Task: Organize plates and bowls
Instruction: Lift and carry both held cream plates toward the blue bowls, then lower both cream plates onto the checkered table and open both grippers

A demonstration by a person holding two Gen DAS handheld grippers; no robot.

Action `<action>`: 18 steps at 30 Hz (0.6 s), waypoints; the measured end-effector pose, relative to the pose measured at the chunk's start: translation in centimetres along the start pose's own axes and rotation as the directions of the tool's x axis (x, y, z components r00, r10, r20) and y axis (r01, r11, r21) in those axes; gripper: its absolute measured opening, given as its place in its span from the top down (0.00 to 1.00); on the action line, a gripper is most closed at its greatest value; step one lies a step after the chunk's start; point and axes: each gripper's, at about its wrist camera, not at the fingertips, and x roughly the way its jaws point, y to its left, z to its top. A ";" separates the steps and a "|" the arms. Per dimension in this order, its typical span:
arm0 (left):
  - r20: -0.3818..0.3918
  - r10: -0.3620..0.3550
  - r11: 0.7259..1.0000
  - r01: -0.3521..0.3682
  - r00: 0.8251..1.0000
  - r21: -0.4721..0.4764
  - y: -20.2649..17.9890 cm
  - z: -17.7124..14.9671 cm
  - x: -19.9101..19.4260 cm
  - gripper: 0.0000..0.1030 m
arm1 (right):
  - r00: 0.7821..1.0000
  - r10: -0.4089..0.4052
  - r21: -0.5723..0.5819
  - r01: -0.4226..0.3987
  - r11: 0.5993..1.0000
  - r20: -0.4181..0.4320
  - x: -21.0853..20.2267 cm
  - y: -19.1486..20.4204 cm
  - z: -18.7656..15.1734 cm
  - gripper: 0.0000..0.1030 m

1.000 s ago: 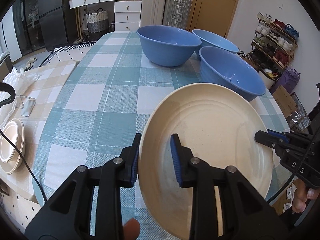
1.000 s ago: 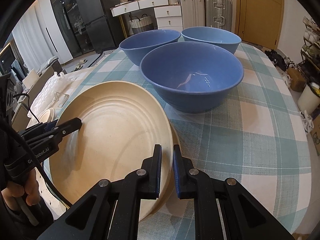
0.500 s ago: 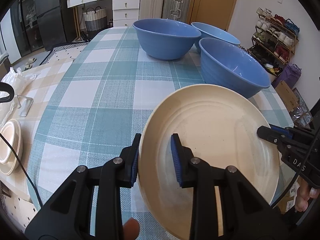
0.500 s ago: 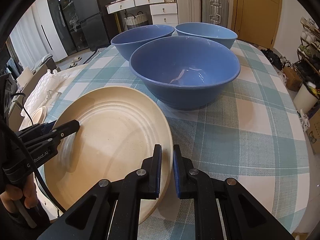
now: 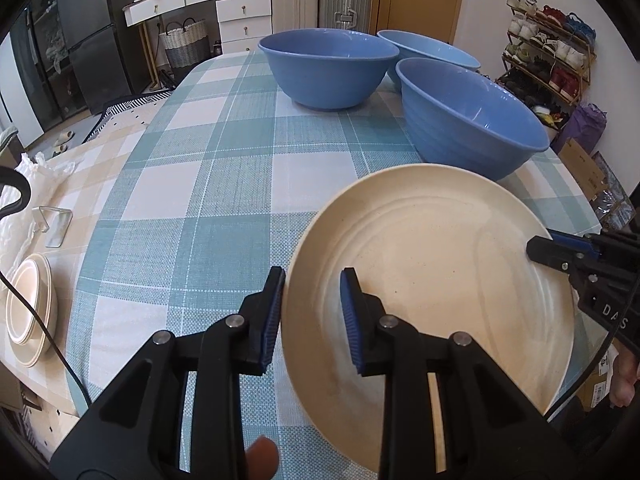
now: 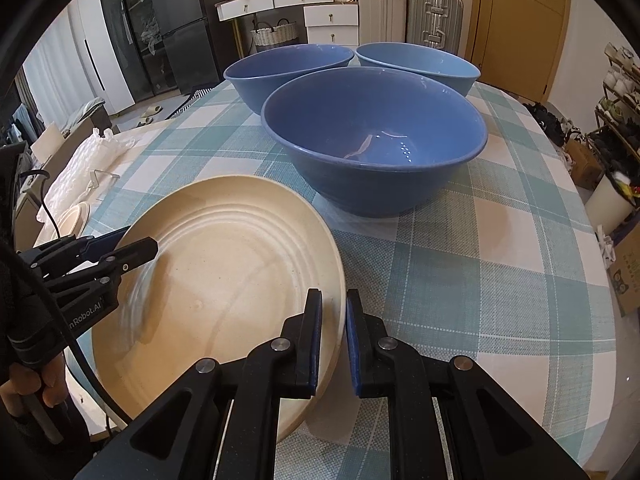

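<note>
A wide cream plate (image 5: 432,280) hangs tilted over the near edge of the teal-checked table (image 5: 224,184), held from both sides. My left gripper (image 5: 312,296) is shut on its left rim. My right gripper (image 6: 334,308) is shut on its right rim (image 6: 340,272), and its black fingers (image 5: 556,254) show at the plate's right in the left wrist view. Three blue bowls stand close together behind the plate: one nearest (image 6: 372,148), one back left (image 6: 288,68), one back right (image 6: 420,64).
To the left, a lower beige-checked surface carries a small stack of cream plates (image 5: 28,312), a metal stand (image 5: 56,224) and white plastic wrap. A shoe rack (image 5: 548,52) and boxes are right of the table. A hand (image 6: 24,392) and cable sit at the left.
The plate has settled a little lower and flatter between the two grippers, and the bowls look slightly nearer. Both grips on the rim stay the same.
</note>
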 end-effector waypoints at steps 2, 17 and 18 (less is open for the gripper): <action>0.007 -0.001 1.000 0.001 1.000 -0.002 0.2 0.1 -0.3 0.75 | 1.000 0.002 -0.001 -0.002 1.000 0.002 -0.1 0.0 0.0 0.87; 0.022 -0.042 0.999 0.042 0.999 0.001 0.6 0.1 -1.9 0.33 | 0.999 0.021 -0.037 -0.020 0.999 0.032 -1.8 0.3 -0.4 0.53; 0.027 -0.040 0.999 0.040 0.999 0.003 0.5 0.2 -2.1 0.33 | 0.999 0.022 -0.040 -0.020 0.999 0.037 -2.0 0.4 -0.4 0.52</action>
